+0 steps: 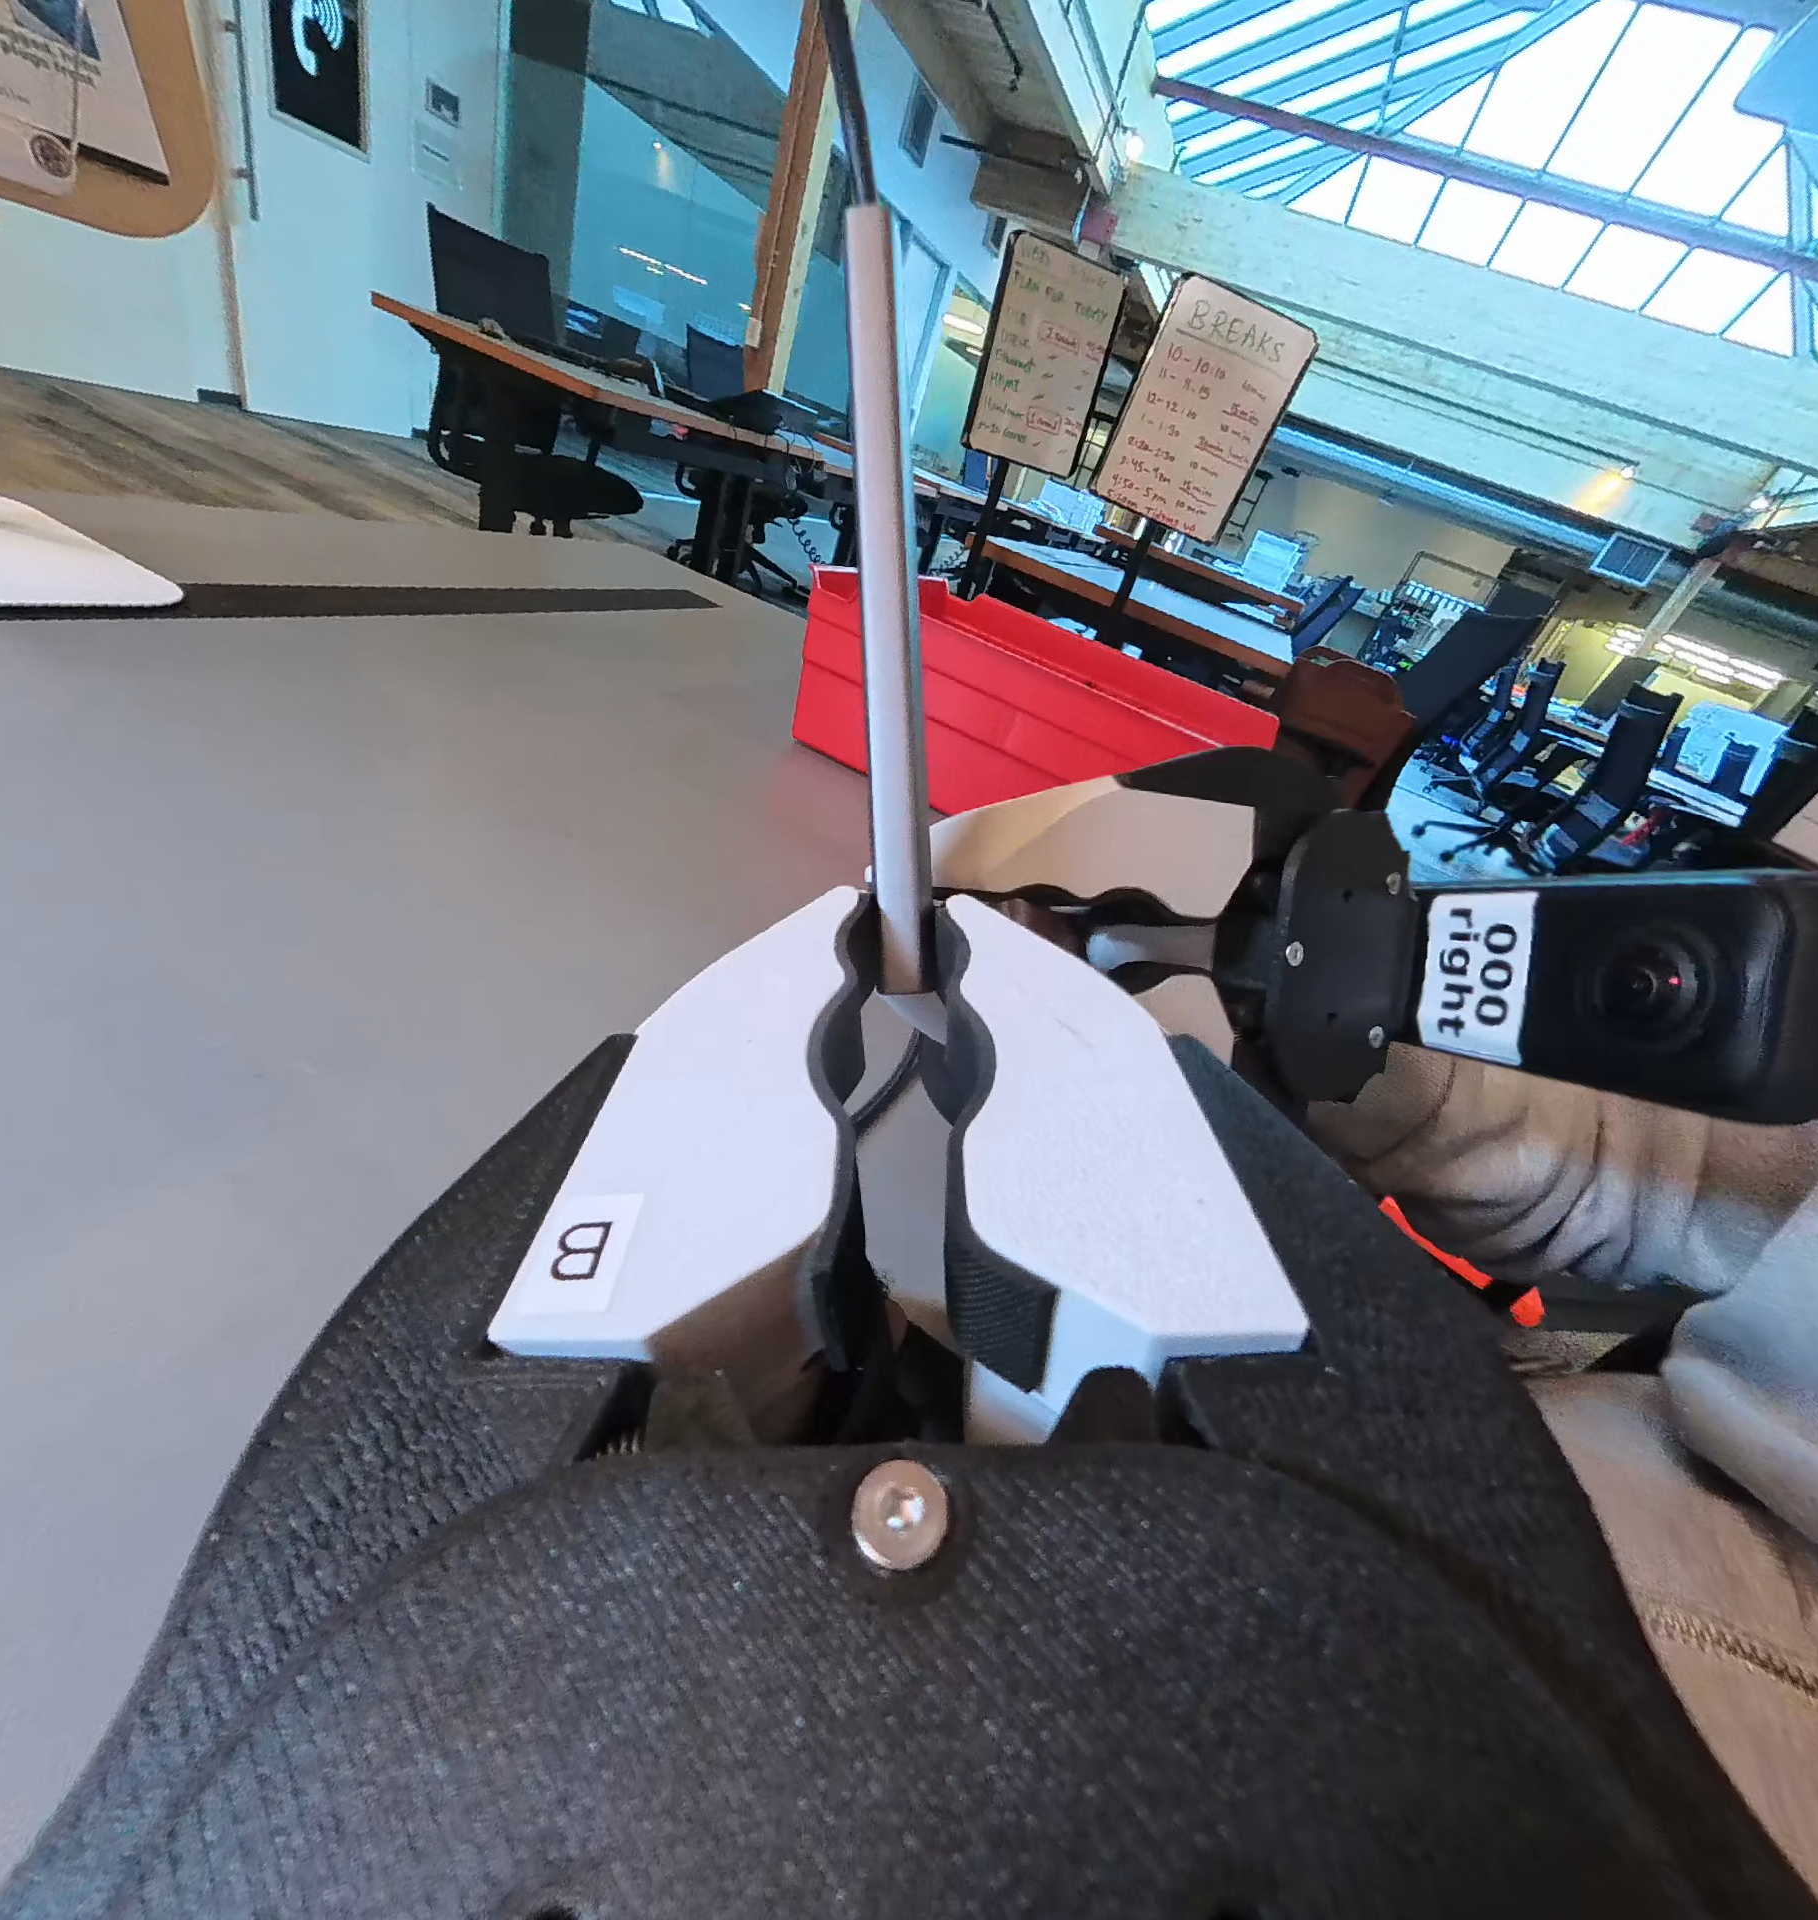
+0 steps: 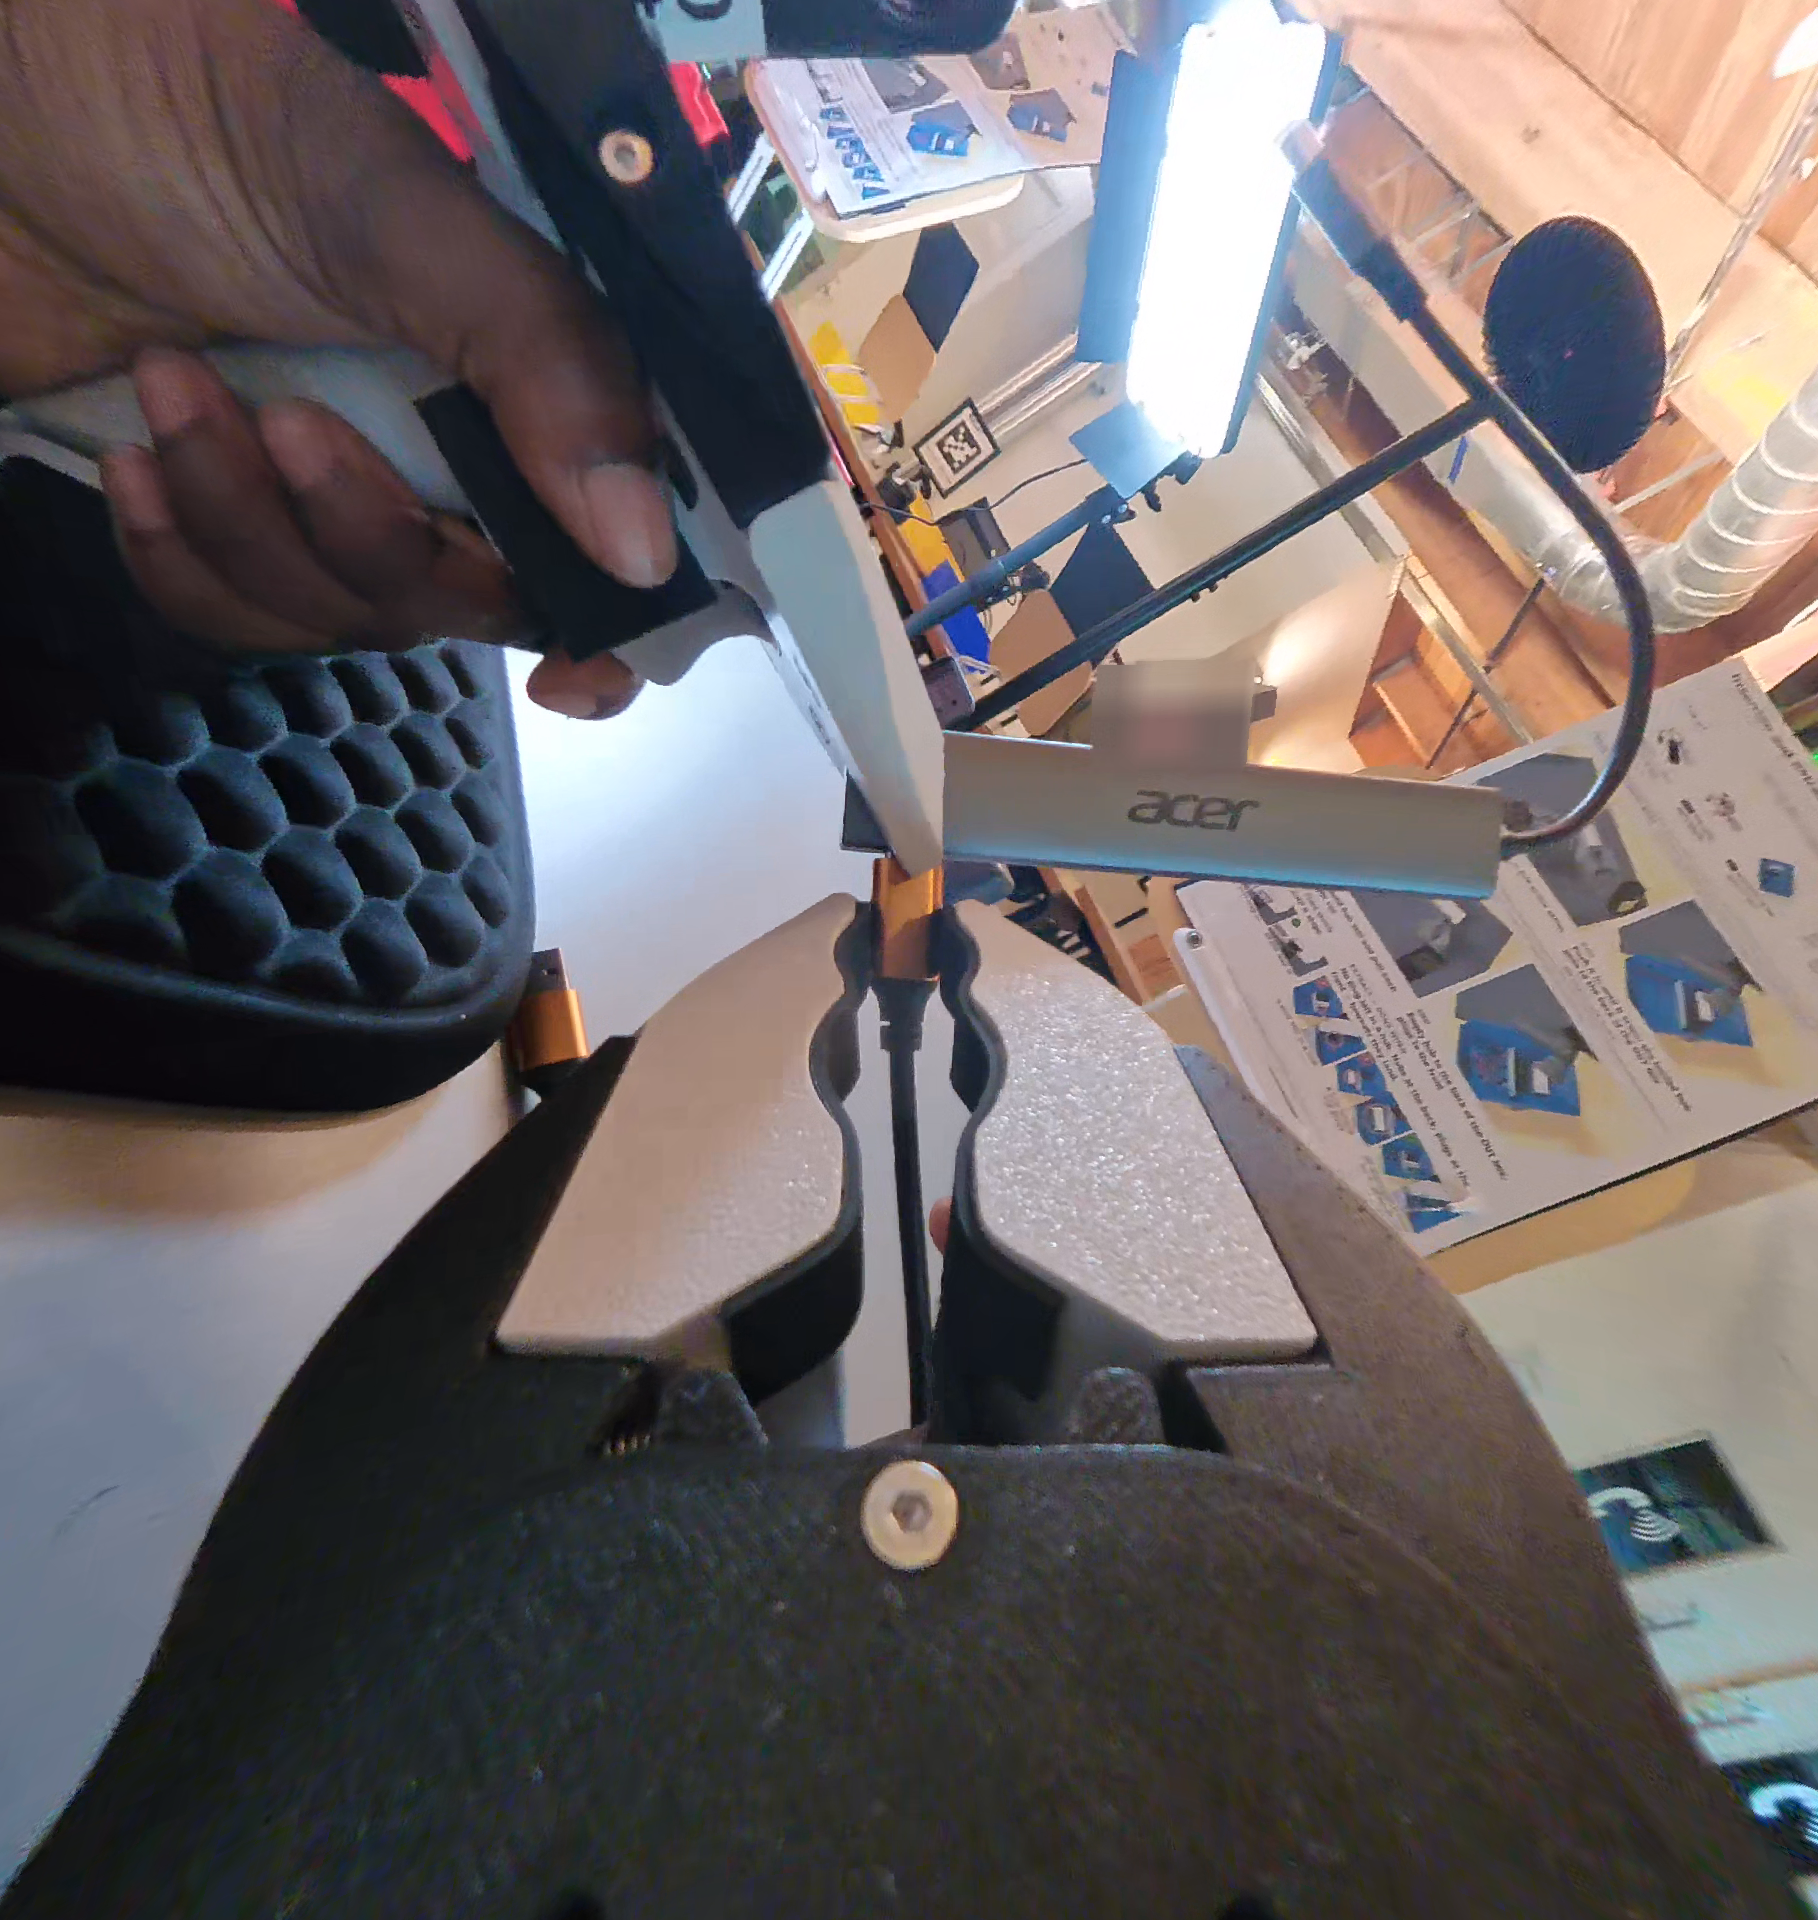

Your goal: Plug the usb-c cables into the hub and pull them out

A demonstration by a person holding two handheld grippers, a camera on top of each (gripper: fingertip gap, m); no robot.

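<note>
Plugging step: left gripper (image 1: pixel 900 961) clamps hub (image 1: pixel 884 582); right gripper (image 2: pixel 903 935) pinches orange usb-c plug (image 2: pixel 905 925) at hub's port. Next: push straight in.

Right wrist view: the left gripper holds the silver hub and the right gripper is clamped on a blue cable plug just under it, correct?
Not quite. The plug in the right gripper is orange, not blue, as the right wrist view shows. The left gripper does hold the silver hub.

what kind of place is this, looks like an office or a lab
Most likely an open-plan office used as a lab or workshop. The left wrist view shows rows of desks with office chairs, two handwritten boards on stands and a skylight roof; the right wrist view shows a studio light.
</note>
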